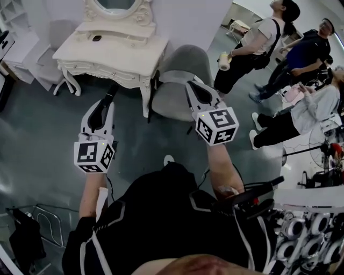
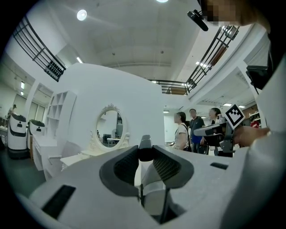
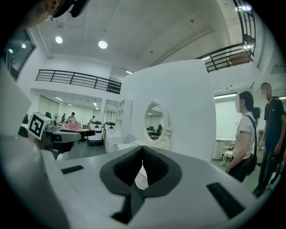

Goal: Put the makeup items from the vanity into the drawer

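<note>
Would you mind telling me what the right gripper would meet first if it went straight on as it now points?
Most likely the white vanity, around its oval mirror; the right gripper aims there, though depth is unclear.

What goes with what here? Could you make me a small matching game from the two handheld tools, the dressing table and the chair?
Things:
1. left gripper
2. right gripper
3. vanity
4. chair

Descriptions:
A. grey, standing beside the vanity
B. jaws together, nothing between them
C. white, with an oval mirror on top
D. jaws closed on a small dark item

Pairs: 1-D, 2-B, 3-C, 4-A
</note>
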A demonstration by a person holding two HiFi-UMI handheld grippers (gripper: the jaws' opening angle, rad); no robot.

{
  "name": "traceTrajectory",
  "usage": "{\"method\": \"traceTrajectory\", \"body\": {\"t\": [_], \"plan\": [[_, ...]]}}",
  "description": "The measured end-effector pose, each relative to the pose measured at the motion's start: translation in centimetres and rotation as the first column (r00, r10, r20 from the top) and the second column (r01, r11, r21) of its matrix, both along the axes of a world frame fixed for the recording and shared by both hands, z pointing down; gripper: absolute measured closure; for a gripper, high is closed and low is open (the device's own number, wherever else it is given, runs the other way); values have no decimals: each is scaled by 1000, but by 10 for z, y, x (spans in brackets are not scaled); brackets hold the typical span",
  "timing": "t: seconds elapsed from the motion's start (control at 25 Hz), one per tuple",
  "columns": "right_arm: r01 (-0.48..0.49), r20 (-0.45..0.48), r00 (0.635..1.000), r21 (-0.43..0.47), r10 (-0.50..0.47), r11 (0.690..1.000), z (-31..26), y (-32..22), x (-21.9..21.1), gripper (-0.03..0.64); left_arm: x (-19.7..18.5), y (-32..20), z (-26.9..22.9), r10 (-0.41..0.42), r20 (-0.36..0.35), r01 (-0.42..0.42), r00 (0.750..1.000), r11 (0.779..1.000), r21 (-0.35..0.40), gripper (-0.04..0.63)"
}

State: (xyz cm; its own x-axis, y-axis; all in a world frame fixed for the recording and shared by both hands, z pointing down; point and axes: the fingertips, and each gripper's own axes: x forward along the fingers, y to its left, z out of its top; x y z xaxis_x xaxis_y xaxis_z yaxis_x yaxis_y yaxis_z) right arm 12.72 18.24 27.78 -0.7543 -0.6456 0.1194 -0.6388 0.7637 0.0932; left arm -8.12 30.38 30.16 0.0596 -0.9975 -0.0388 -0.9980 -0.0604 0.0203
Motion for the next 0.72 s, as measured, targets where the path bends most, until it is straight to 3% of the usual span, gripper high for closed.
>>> {"method": "traceTrajectory", "body": {"t": [0.24, 0.72], "plan": [[15, 7, 1000, 4, -15, 1000, 5, -38, -14, 612, -5, -43, 4, 7, 5, -7, 1000, 1000, -2, 494], [12, 37, 999, 18, -12, 1000, -7, -181, -22, 612, -20, -181, -6, -3, 41, 4, 999, 999, -34, 494]]}}
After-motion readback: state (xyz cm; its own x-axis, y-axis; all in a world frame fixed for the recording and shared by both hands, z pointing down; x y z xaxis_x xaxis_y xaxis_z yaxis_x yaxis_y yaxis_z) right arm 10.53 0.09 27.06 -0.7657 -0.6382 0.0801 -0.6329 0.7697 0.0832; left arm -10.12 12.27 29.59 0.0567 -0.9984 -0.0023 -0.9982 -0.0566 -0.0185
